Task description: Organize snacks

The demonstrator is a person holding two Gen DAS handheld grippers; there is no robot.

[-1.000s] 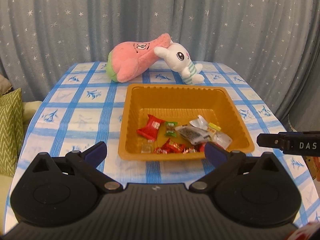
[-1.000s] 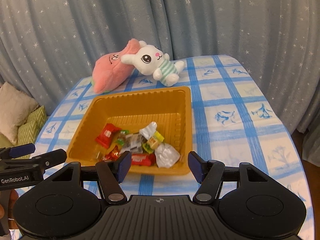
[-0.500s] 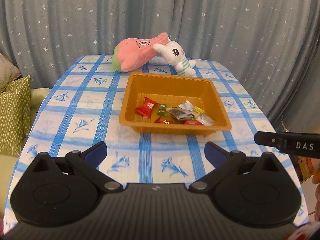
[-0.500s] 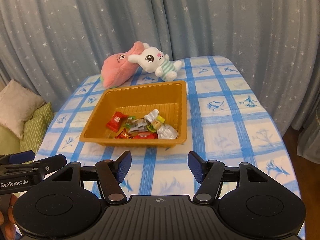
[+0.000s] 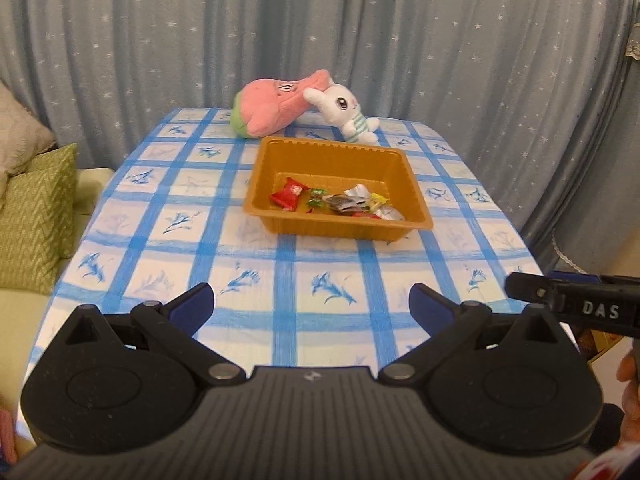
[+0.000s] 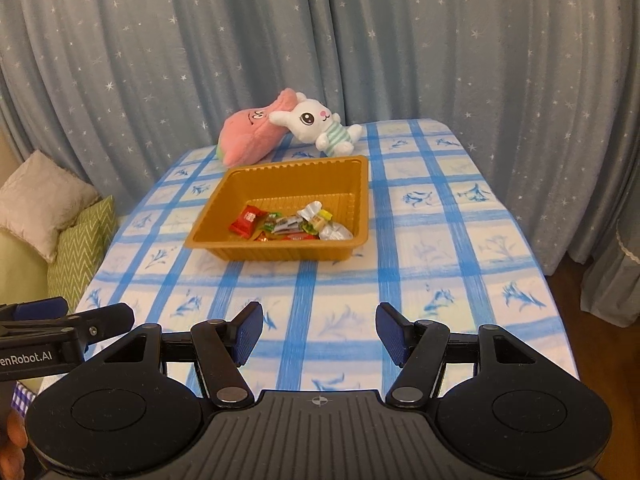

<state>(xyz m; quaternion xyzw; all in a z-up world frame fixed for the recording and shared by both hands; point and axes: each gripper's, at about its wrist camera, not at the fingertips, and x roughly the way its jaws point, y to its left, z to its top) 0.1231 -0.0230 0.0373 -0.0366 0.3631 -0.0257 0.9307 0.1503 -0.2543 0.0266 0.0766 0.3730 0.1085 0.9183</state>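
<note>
We hold left gripper (image 5: 311, 312) over near edge of counter (image 5: 168, 224), jaws wide apart, nothing between. Right gripper (image 6: 319, 332) likewise over near edge, jaws apart, empty. Orange tray (image 5: 416, 200) sits well ahead of both, mid-counter on blue-checked cloth. Wrapped snacks (image 6: 292, 224) lie piled in tray's near half, red packet (image 5: 287, 194) at left of pile. Pink plush (image 5: 268, 110) and white bunny plush (image 5: 344, 110) lie touching just behind tray. Starred curtain (image 6: 440, 48) behind counter.

Home: curtains (image 5: 160, 40), cushions (image 5: 36, 208), plush toys (image 5: 276, 104)
</note>
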